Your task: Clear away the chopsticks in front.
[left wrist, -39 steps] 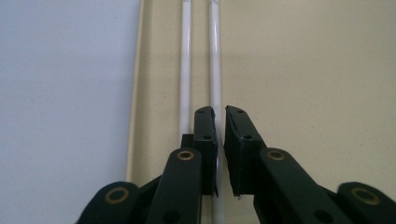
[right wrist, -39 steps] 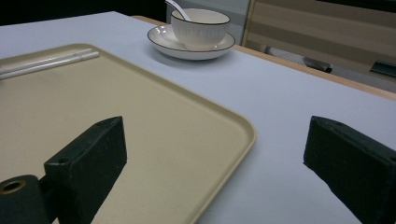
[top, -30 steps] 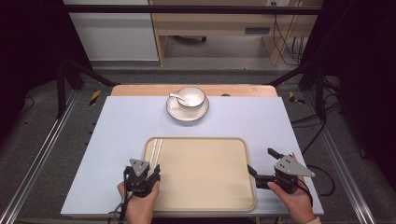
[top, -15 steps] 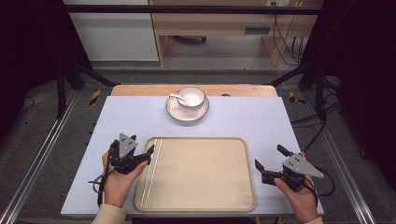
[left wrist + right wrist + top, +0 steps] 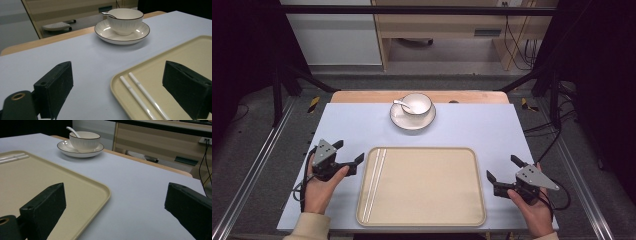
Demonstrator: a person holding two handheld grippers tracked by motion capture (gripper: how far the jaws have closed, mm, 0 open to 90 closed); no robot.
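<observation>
A beige tray point(image 5: 422, 220) lies at the front middle of the pale blue table, with a pair of white chopsticks point(image 5: 375, 177) along its left side. At the back stands a white bowl point(image 5: 417, 104) with a spoon point(image 5: 401, 104) in it, on a saucer point(image 5: 404, 121). My left gripper point(image 5: 348, 152) is open just left of the tray, nothing between its jaws. My right gripper point(image 5: 504, 168) is open beside the tray's right edge, empty. The left gripper view looks over the chopsticks point(image 5: 140, 95), the tray point(image 5: 160, 67) and the bowl point(image 5: 125, 18). Tray point(image 5: 82, 185) and bowl point(image 5: 85, 141) appear in the right gripper view.
The wooden table edge point(image 5: 362, 96) runs behind the blue mat. Cables point(image 5: 557, 145) hang off the right side. Metal frame rails point(image 5: 252, 165) flank the table. A wooden bench point(image 5: 452, 30) stands beyond it.
Both hands have drawn away from the tray's front corners. The left gripper moved left and farther up the table; the right gripper moved outward to the right. Both stay open.
</observation>
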